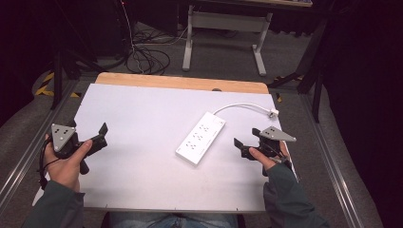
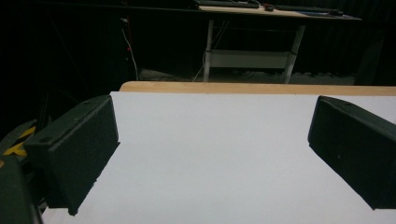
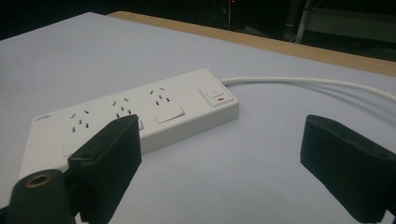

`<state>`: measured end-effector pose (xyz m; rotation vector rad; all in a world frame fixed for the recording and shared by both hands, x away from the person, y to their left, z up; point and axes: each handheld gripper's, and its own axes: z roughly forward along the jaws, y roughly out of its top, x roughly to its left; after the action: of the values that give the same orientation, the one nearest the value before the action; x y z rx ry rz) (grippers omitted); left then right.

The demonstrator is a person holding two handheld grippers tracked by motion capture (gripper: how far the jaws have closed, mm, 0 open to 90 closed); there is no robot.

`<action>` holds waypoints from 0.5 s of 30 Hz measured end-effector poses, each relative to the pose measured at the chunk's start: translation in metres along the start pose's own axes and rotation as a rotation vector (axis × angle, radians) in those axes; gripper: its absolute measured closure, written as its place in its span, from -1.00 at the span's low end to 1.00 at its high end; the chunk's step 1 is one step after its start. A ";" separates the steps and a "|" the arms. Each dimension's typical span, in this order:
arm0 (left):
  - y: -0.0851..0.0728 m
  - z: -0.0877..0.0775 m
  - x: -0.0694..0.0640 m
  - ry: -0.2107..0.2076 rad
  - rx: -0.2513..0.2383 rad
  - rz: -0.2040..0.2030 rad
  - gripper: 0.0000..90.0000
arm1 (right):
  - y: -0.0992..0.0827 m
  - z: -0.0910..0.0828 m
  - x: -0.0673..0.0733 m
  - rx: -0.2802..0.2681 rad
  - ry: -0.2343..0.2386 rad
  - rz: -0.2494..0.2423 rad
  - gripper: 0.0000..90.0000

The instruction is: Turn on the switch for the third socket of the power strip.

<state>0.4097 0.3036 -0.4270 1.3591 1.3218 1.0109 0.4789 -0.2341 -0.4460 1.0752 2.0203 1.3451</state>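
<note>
**Power strip lies on the table between your two open grippers**

Power strip (image 1: 200, 137): a white one lies flat on the white table surface (image 1: 142, 118), right of centre and set at a slant, with one end toward you and the other toward the far right.

Starting at the left, your left hand (image 1: 66, 164) holds the left gripper (image 1: 88, 133) near the table's left edge. Its jaws stand wide apart with nothing between them. In the left gripper view you see bare white surface running to the wooden far edge (image 2: 252, 87).

Moving right, the strip sits well apart from that gripper. Its white cable (image 1: 242, 107) leaves the far end and curves right to a plug (image 1: 273, 113) lying near the table's right edge. In the right gripper view the strip's sockets face up, and a rocker switch (image 3: 215, 96) with a red mark sits at the cable end.

At the right, your right hand (image 1: 266, 156) holds the right gripper (image 1: 246, 137) just beside the strip, not touching it. Its jaws are also spread wide and hold nothing.
</note>
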 end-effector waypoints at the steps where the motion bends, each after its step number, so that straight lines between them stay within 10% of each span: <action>1: 0.000 0.000 0.000 0.000 0.000 0.000 -0.95 | 0.000 0.000 0.000 0.002 0.001 0.002 -0.71; 15: 0.000 0.000 -0.001 -0.007 0.003 -0.004 -0.95 | 0.000 0.000 0.001 -0.002 0.001 0.002 -0.73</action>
<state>0.4099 0.3029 -0.4274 1.3604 1.3205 1.0006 0.4788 -0.2333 -0.4461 1.0766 2.0181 1.3491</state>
